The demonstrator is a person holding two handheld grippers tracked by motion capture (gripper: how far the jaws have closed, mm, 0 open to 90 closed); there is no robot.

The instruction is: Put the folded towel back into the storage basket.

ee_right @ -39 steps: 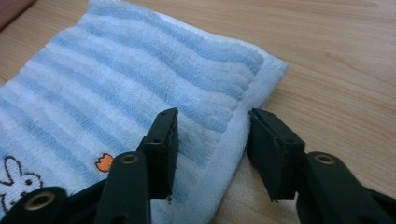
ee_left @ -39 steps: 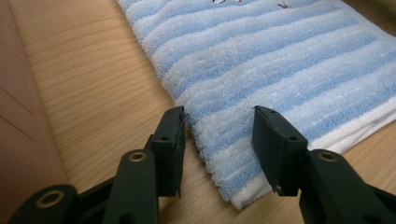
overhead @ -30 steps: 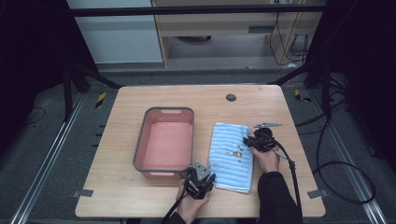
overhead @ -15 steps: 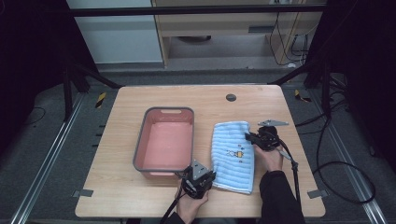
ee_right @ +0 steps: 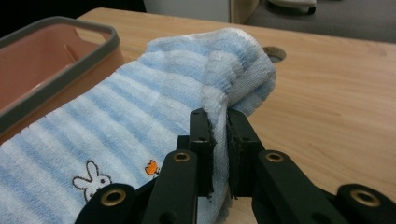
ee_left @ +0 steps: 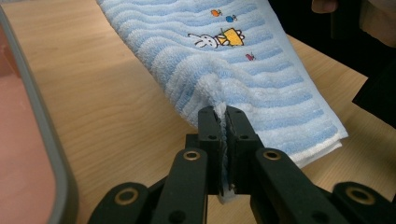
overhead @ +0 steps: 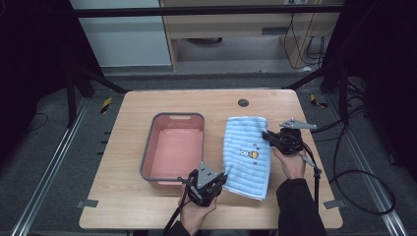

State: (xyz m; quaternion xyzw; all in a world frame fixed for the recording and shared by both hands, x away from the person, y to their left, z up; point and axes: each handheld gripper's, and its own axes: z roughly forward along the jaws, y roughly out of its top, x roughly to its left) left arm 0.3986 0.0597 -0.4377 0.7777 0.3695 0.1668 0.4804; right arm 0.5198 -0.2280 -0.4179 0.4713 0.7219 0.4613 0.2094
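A blue striped towel with a small rabbit print lies on the wooden table, just right of a pink tub with a grey rim. The left gripper is clenched on the towel's near edge, cloth pinched between its jaws, while the right gripper grasps a raised fold at the towel's right edge

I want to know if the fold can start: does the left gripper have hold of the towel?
Touching. The left gripper view shows the left gripper shut on a pinched-up ridge of the towel, cloth squeezed between its jaws.
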